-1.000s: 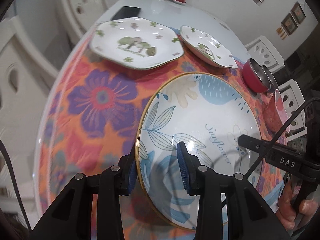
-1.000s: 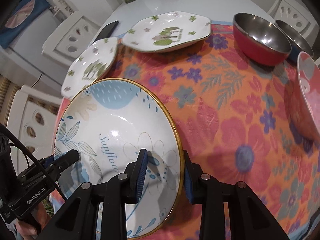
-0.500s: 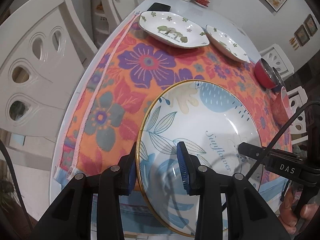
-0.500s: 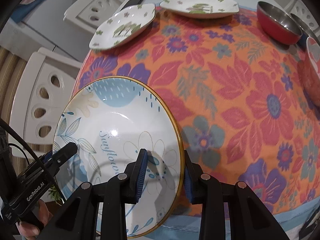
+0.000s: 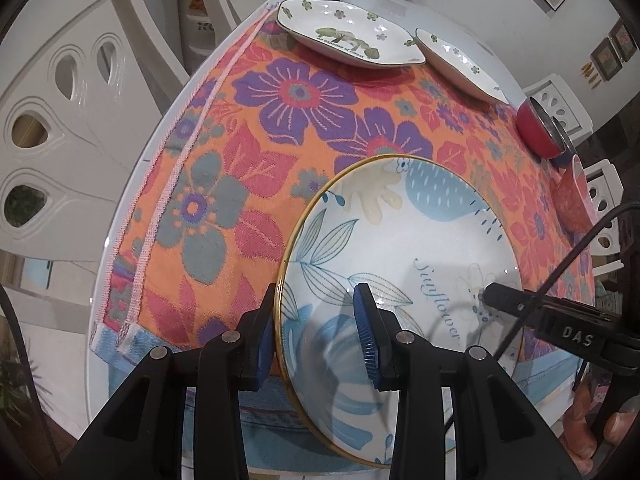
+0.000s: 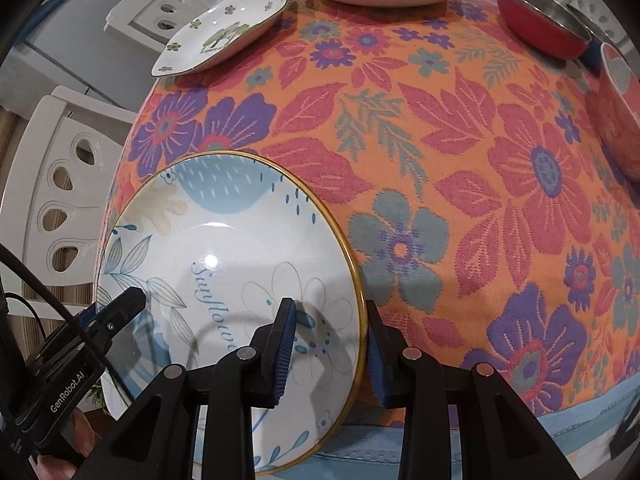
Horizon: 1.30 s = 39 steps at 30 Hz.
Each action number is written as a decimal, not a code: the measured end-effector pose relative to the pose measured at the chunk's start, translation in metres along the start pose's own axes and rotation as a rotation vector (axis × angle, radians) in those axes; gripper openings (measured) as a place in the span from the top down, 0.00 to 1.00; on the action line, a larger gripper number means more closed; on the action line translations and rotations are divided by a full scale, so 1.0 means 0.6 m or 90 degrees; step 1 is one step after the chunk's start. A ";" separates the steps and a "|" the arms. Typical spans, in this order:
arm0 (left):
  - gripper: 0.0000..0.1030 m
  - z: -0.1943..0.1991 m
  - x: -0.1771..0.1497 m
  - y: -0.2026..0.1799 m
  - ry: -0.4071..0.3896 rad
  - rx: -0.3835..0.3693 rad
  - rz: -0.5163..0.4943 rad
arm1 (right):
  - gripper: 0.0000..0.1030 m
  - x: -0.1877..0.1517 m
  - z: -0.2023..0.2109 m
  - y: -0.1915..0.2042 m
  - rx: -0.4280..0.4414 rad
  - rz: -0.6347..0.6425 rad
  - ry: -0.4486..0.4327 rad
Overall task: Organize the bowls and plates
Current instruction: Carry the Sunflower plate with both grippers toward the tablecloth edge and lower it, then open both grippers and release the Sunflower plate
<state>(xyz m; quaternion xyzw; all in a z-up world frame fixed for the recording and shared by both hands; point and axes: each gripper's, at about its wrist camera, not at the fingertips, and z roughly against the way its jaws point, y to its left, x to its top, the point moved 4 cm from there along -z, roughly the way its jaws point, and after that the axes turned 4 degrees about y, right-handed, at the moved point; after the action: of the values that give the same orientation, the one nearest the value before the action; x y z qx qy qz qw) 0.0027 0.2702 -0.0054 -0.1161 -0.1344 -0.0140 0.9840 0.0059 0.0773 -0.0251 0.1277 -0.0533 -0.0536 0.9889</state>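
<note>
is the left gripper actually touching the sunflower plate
Touching. The left wrist view shows the left gripper astride the gold rim of the sunflower plate, one blue pad under the rim, the other pressed on its face.

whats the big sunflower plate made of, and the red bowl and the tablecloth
Sunflower plate: looks like glazed ceramic or porcelain, going by the glossy highlights, printed pattern and gold rim; melamine can't be ruled out.
Red bowl: seemingly metal, with a dull grey steel-like inside and a red coated outside.
Tablecloth: woven fabric, matte, visible weave texture in the flowers.
</note>
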 end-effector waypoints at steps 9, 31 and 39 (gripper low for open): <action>0.68 0.046 0.013 0.011 -0.059 0.041 -0.014 | 0.69 0.003 0.060 -0.009 -0.027 0.005 -0.064; 0.41 0.176 0.011 -0.109 -0.156 0.144 -0.010 | 0.45 -0.061 0.243 -0.024 -0.040 0.101 -0.215; 0.41 0.187 0.043 -0.101 -0.170 0.170 -0.036 | 0.45 -0.022 0.260 -0.016 -0.022 0.089 -0.223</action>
<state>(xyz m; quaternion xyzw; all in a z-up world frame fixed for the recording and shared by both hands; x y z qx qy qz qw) -0.0051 0.2377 0.1204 0.0189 -0.2676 -0.0078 0.9633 -0.0264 0.0311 0.1212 0.0956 -0.2324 -0.0073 0.9679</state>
